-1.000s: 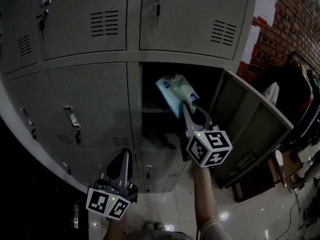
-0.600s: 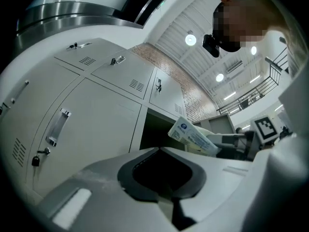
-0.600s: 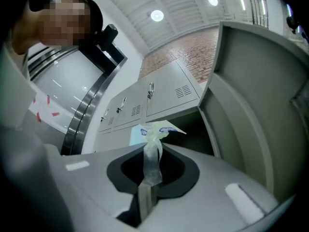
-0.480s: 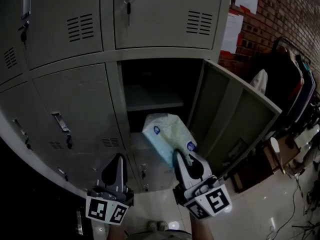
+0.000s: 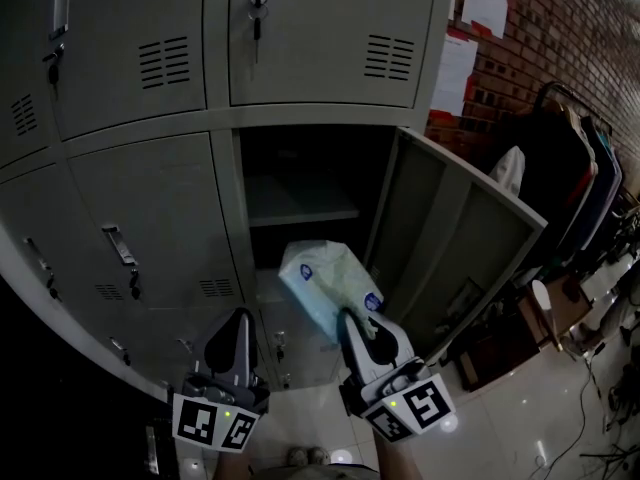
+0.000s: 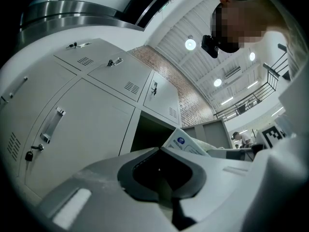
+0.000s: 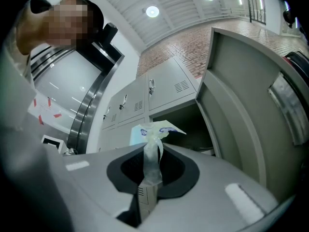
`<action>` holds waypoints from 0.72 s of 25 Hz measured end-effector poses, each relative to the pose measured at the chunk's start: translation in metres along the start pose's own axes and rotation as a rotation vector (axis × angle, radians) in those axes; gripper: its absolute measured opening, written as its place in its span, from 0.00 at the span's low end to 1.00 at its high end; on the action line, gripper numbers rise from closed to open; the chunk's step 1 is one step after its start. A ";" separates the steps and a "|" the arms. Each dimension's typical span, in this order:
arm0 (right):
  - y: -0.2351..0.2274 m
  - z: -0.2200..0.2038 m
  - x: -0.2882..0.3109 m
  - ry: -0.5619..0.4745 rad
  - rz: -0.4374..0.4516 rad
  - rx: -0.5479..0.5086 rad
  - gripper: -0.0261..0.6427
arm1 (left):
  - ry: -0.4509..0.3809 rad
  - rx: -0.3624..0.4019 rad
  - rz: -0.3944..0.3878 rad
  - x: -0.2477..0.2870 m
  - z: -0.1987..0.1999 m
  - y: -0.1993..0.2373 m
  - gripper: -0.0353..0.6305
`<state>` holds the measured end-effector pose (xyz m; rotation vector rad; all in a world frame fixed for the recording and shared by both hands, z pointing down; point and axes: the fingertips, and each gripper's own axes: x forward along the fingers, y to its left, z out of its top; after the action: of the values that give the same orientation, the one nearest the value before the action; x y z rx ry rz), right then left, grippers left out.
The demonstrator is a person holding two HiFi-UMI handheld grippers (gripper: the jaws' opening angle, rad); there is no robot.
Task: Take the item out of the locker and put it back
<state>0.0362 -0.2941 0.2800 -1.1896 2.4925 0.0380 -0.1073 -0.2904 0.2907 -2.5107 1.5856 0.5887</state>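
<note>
A soft pale-blue and white tissue pack (image 5: 328, 286) hangs in front of the open locker compartment (image 5: 300, 173), below its inner shelf (image 5: 300, 211). My right gripper (image 5: 352, 330) is shut on the pack's thin plastic edge from below. In the right gripper view the pinched plastic (image 7: 152, 153) rises from the right gripper (image 7: 148, 180) to the pack (image 7: 150, 131). My left gripper (image 5: 238, 330) hangs to the left, jaws together and holding nothing. The left gripper view shows the left gripper (image 6: 161, 178) closed, with the pack (image 6: 187, 144) beyond it.
The locker door (image 5: 460, 238) stands swung out to the right. Closed lockers surround the opening, one with a key (image 5: 256, 6) above. A brick wall (image 5: 565, 38) with papers and a rack of dark items (image 5: 585, 178) sit at the right. Glossy floor tiles (image 5: 500, 413) lie below.
The right gripper has drawn the pack out of the locker and downward, toward me. The left gripper has stayed low at the left.
</note>
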 end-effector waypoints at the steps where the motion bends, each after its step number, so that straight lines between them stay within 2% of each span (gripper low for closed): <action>1: -0.001 0.000 0.000 0.001 -0.001 0.002 0.09 | -0.003 0.000 -0.001 0.000 0.001 -0.001 0.06; 18: 0.001 0.003 -0.002 -0.005 0.023 0.035 0.09 | 0.000 0.001 0.016 0.000 0.000 0.002 0.06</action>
<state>0.0375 -0.2917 0.2773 -1.1452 2.4924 0.0036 -0.1090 -0.2914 0.2909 -2.4993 1.6075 0.5905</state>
